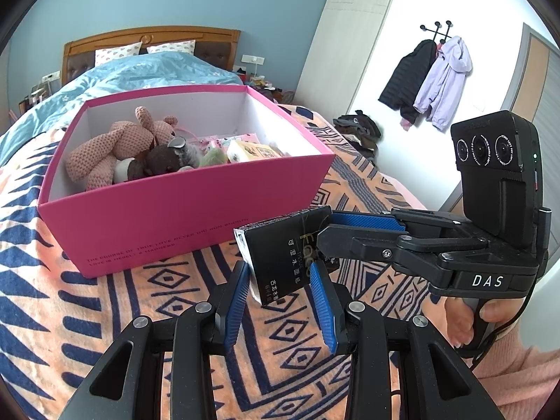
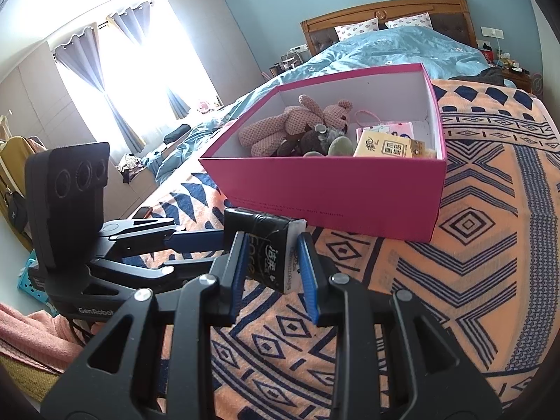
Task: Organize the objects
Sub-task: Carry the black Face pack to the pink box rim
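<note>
Black tissue pack (image 1: 280, 248) clamped by both tools; only right view shows curtains (image 2: 119, 80).

Black left gripper (image 1: 280, 276) – blue ribbed pads, silver screws; right gripper (image 2: 269, 262) marked "DAS"; pink sleeve (image 1: 518, 374).

Daylit interior, bright overall. In the right wrist view the light enters through a tall window with grey-blue curtains (image 2: 115, 80), whose panes are blown out to pure white glare. In the left wrist view a white wall beside the hanging jackets (image 1: 490, 17) is likewise overexposed. Shadows on the orange-and-navy patterned blanket (image 1: 87, 308) are soft and faint. Both views show strong fisheye curvature and dark corner vignetting. Near parts look sharp; distant detail appears slightly soft.
</note>
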